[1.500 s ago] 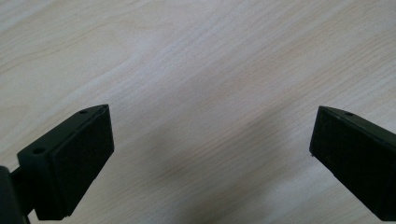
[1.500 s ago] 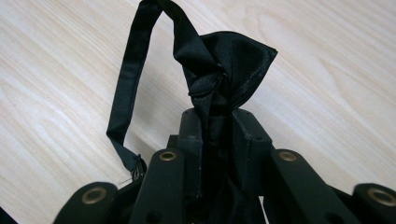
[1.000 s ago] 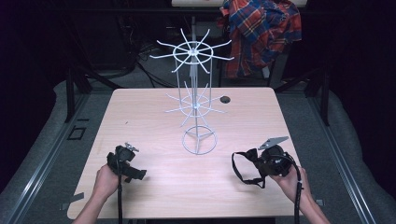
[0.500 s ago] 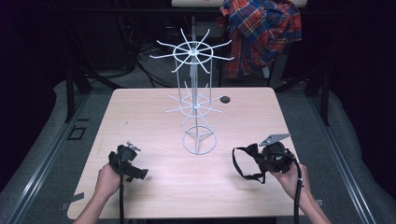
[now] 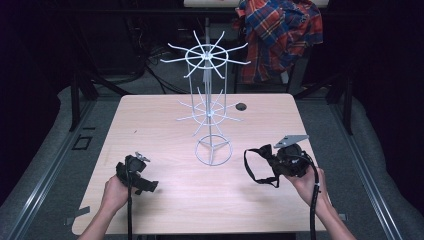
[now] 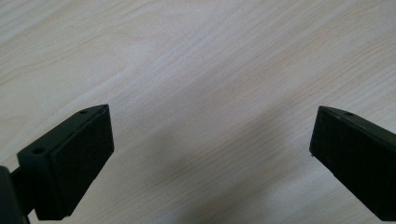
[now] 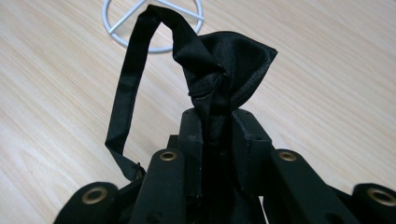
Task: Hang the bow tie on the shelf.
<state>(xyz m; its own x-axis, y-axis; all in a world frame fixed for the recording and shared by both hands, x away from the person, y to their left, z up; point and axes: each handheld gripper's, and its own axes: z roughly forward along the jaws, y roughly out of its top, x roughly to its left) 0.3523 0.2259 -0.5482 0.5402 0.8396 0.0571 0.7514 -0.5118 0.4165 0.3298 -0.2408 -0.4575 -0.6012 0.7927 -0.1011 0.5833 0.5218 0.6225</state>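
Right gripper view: part of the black bow tie [image 7: 219, 74] is pinched between the closed jaws of the right gripper [image 7: 217, 128]; the clamped part is hidden, and its strap runs out of sight behind the gripper body at lower left. The white wire rack [image 7: 154, 23] is cut by the top edge, with part of its base ring in frame.

Left gripper view: both jaws of the left gripper [image 6: 210, 154] are cut off, by the bottom and right edges.

High view: forearms cut by the bottom edge. Small dark object [image 5: 241, 106] on the table [image 5: 150, 120] beside the rack: too small to identify. Plaid shirt [image 5: 280, 30] cropped at top; its support hidden.
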